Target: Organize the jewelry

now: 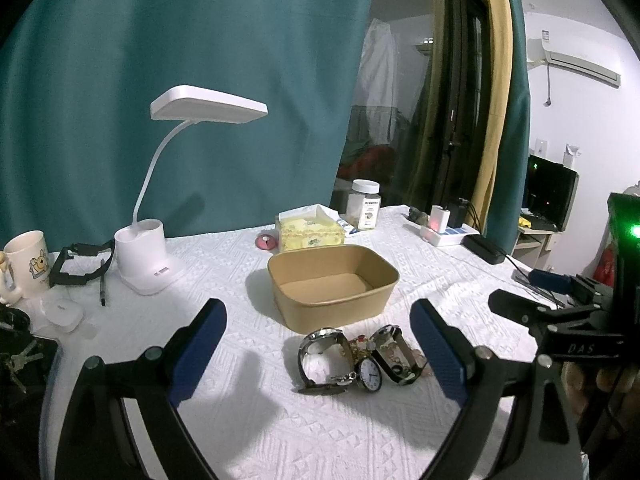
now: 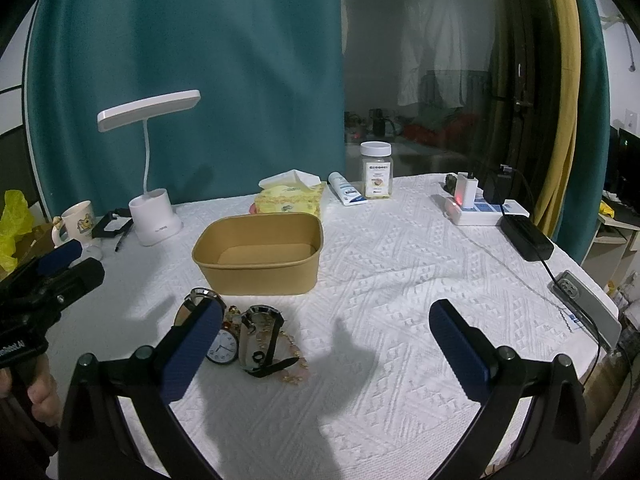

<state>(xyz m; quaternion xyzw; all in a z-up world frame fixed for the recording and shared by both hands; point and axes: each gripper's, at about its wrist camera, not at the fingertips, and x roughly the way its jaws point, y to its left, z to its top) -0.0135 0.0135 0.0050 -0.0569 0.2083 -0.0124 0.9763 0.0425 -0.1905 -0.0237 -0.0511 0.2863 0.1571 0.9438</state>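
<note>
- Left gripper [image 1: 318, 334]: jaws spread wide, nothing between the blue pads; it hangs above the white textured tablecloth [image 1: 280, 432], with the jewelry pile just ahead of its fingertips.
- Right gripper [image 2: 326, 334]: jaws likewise spread wide and empty, held over the cloth to the right of the pile.
- Jewelry pile: lies on the cloth just in front of the brown paper tray [image 1: 334, 284], apart from its wall.
- Pile contents: a silver-cased wristwatch [image 1: 320, 344] standing on its curled strap at the left; a second wristwatch [image 1: 394, 354] with a dark strap at the right; a small round pocket watch [image 1: 370, 374] with a white dial lying between and in front of them; a tangle of gold chain [image 2: 294, 364] beneath and around them.
- In the right wrist view the left finger of the right gripper covers part of the silver-cased watch.
- Tray interior: bare cardboard floor visible.
- Behind the tray: a yellow tissue pack [image 1: 310, 230], a white-capped jar [image 1: 364, 204] and a white tube [image 2: 346, 190].
- Far left: a white desk lamp [image 1: 160, 216] and a printed mug [image 1: 28, 258].
- Far right: a power strip [image 2: 486, 208] with plugged-in chargers.
</note>
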